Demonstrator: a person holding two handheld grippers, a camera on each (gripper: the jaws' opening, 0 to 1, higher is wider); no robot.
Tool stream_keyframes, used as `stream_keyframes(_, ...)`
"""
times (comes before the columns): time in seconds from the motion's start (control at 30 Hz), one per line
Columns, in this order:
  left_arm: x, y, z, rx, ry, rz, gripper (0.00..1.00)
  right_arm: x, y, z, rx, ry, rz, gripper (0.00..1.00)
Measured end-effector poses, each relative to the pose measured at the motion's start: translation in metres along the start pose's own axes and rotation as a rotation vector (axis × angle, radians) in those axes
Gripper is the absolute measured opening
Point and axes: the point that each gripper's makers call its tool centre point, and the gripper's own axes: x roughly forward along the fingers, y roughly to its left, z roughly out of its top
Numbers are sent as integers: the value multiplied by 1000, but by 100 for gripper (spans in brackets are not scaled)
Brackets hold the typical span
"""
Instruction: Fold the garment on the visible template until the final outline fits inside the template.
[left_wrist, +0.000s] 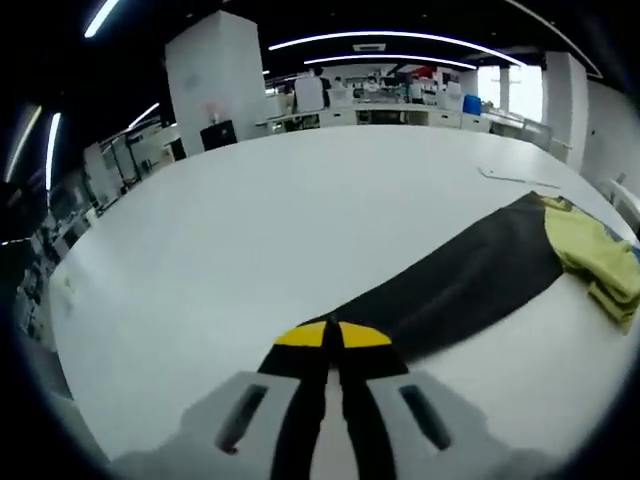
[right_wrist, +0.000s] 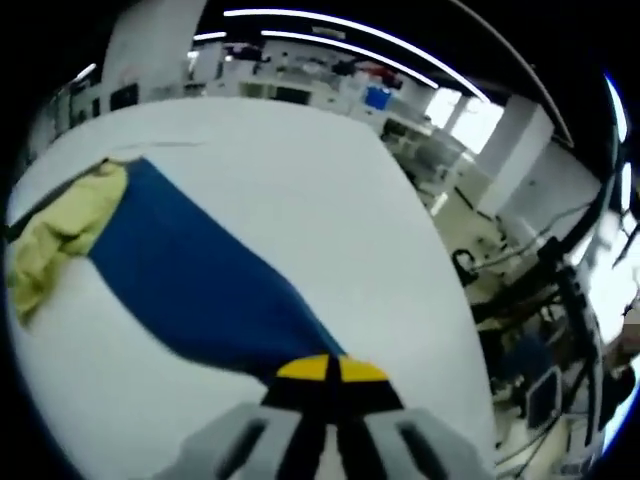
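Left gripper view: the left tongs (left_wrist: 331, 335), yellow-tipped, are pressed together on the near end of a dark cloth strip (left_wrist: 470, 280) that runs diagonally across the white desk (left_wrist: 250, 230) toward a crumpled yellow-green garment (left_wrist: 595, 262) at the far right; the strip appears taut and raised at the tongs. A thin line (left_wrist: 510, 179) on the desk beyond the garment may be the template's edge, though this cannot be confirmed. Right gripper view: the right tongs (right_wrist: 329, 369) are likewise closed, pinching the near end of a blue cloth strip (right_wrist: 195, 285) that leads back to the same yellow-green garment (right_wrist: 60, 235) at the left, near the desk (right_wrist: 330, 200) edge. Interpretation: both ends of the fabric seem drawn outward, so the step in hand is likely spreading or positioning before a fold. The next move calls for bringing the held ends toward the garment's middle, keeping the cloth flat and on the desk.
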Motion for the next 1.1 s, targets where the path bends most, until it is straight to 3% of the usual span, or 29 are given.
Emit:
stream_keyframes(0.2, 6, 8, 1, -27, 6, 7, 0, 7, -5, -1, 8, 8, 4, 0)
stream_keyframes(0.43, 8, 9, 4, 7, -16, 1, 2, 4, 1, -3, 50, 10, 20, 0)
stream_keyframes(0.53, 9, 6, 8, 23, -35, -27, 9, 4, -2, -4, 77, 8, 21, 13)
stream_keyframes(0.67, 3, -25, 14, 104, -45, -143, 21, -3, 3, 1, 54, -25, 29, 31)
stream_keyframes(0.83, 1, -55, 22, 138, -84, -253, 34, -6, 21, 12, 59, -68, 116, 52)
stream_keyframes(0.93, -4, -77, 26, 166, -108, -342, 42, -17, 45, 19, 62, -90, 194, 57)
stream_keyframes(1.03, -10, -94, 27, 164, -114, -383, 46, -24, 60, 25, 77, -108, 253, 61)
stream_keyframes(1.1, -20, -120, 30, 205, -121, -424, 47, -27, 72, 30, 49, -122, 294, 64)
